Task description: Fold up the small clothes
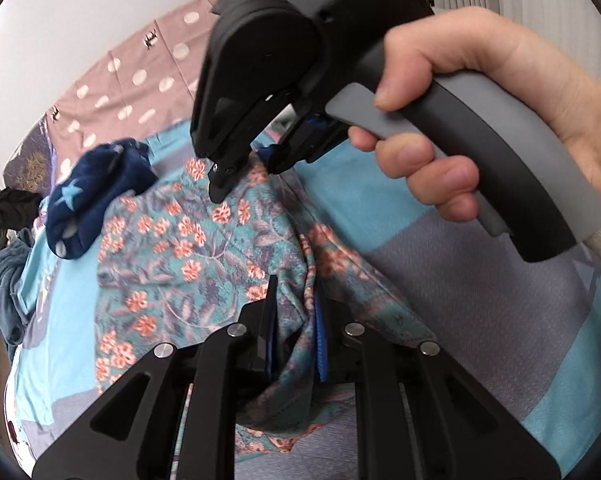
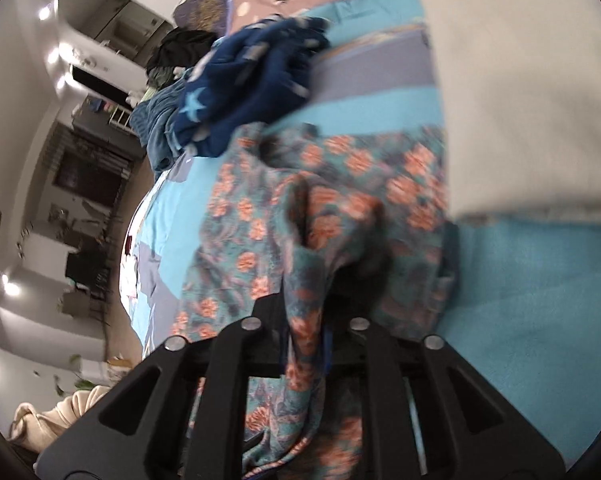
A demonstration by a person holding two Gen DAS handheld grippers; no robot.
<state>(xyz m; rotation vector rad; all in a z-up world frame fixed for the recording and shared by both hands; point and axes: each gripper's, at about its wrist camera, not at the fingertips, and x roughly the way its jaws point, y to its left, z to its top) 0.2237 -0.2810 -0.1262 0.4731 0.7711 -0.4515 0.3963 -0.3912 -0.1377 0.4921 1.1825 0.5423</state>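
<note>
A teal floral garment (image 1: 180, 248) with orange flowers lies on the bed, partly lifted. My left gripper (image 1: 294, 320) is shut on a fold of the garment at its near edge. My right gripper (image 1: 244, 164), held in a hand, is shut on the garment's far edge in the left wrist view. In the right wrist view the right gripper (image 2: 306, 344) pinches a hanging fold of the same floral garment (image 2: 340, 184). A cream sleeve (image 2: 520, 92) covers the upper right of that view.
A dark blue garment with stars (image 1: 96, 196) lies in a heap beyond the floral one, also in the right wrist view (image 2: 252, 80). The bedspread (image 1: 480, 320) has blue and grey patches. A pink dotted pillow (image 1: 140, 76) lies behind. Dark clothes (image 1: 8, 216) sit far left.
</note>
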